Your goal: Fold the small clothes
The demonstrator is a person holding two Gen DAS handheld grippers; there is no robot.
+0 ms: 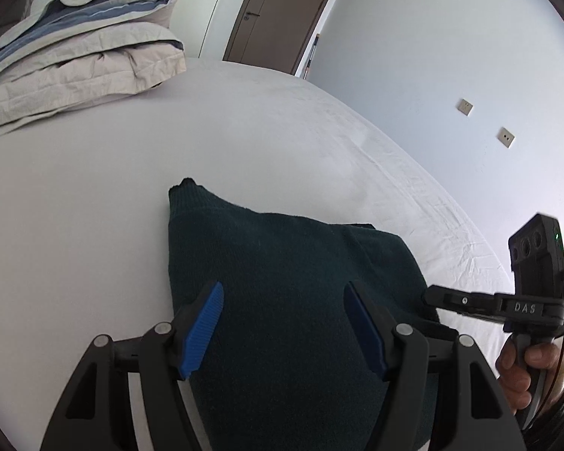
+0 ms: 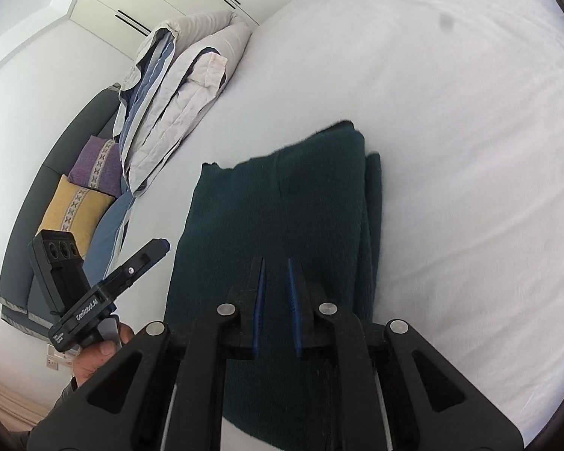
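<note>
A dark green knitted garment (image 1: 282,282) lies folded on the white bed sheet (image 1: 244,143); it also shows in the right wrist view (image 2: 282,206). My left gripper (image 1: 282,323) hovers over the garment's near part, jaws wide open and empty. My right gripper (image 2: 276,300) is above the garment's near edge, its blue pads a narrow gap apart with nothing visibly between them. The right gripper also shows in the left wrist view (image 1: 432,297) at the garment's right edge. The left gripper also shows in the right wrist view (image 2: 158,248) beside the garment's left edge.
A folded grey and blue quilt (image 1: 75,49) lies at the bed's far left. A brown door (image 1: 278,11) stands beyond the bed. A dark sofa with purple (image 2: 97,165) and yellow (image 2: 71,206) cushions stands beside the bed. The bed's right edge (image 1: 451,218) runs near the wall.
</note>
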